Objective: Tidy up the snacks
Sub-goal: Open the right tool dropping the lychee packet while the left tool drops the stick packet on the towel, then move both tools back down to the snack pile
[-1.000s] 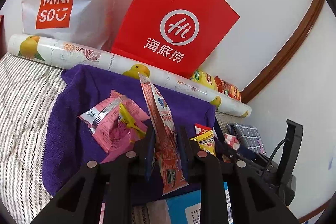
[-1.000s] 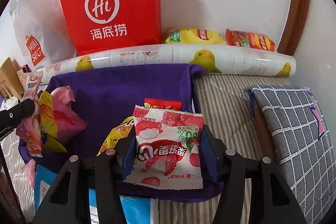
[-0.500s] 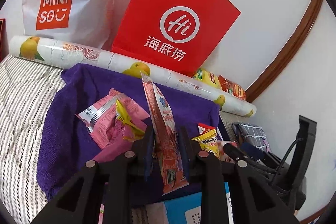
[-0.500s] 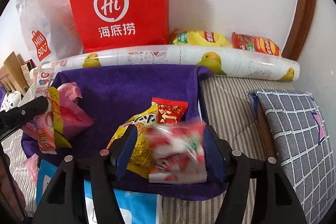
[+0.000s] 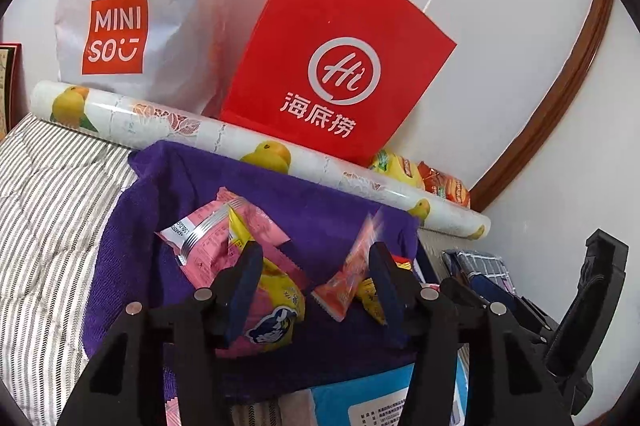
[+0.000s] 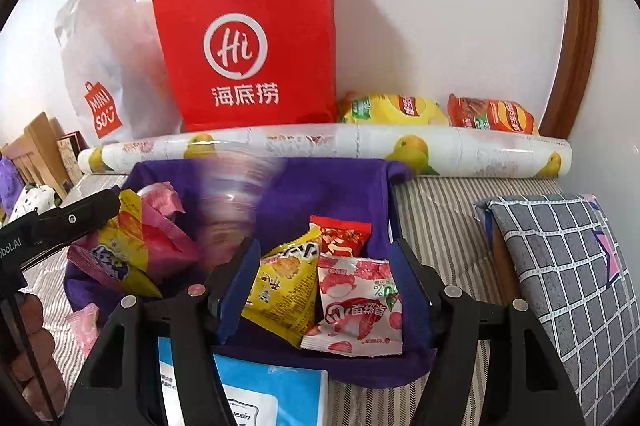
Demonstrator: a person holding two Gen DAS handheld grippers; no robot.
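Note:
A purple cloth (image 5: 320,218) on the striped bedding holds the snack packets. My left gripper (image 5: 316,278) hovers low over it and its jaws are opening. A long orange-red stick packet (image 5: 352,266) is blurred and loose between them, leaning toward the right finger, with neither pad pressing it. Pink packets (image 5: 216,234) lie to the left. My right gripper (image 6: 324,278) stands open above a white-and-red strawberry packet (image 6: 356,306) that lies flat beside a yellow packet (image 6: 284,286) and a red one (image 6: 340,234). The falling stick packet shows as a blur (image 6: 236,202).
A red paper bag (image 5: 336,66) and a white shopping bag (image 5: 152,6) lean on the wall behind a lemon-print roll (image 5: 224,142). Chip bags (image 6: 396,110) lie behind the roll. A checked pillow (image 6: 568,266) is at the right, a blue-white leaflet (image 6: 272,394) at the front.
My left gripper opened and let go of the upright stick packet, which is tipping to the right. My right gripper let go of the strawberry packet, which now lies on the cloth.

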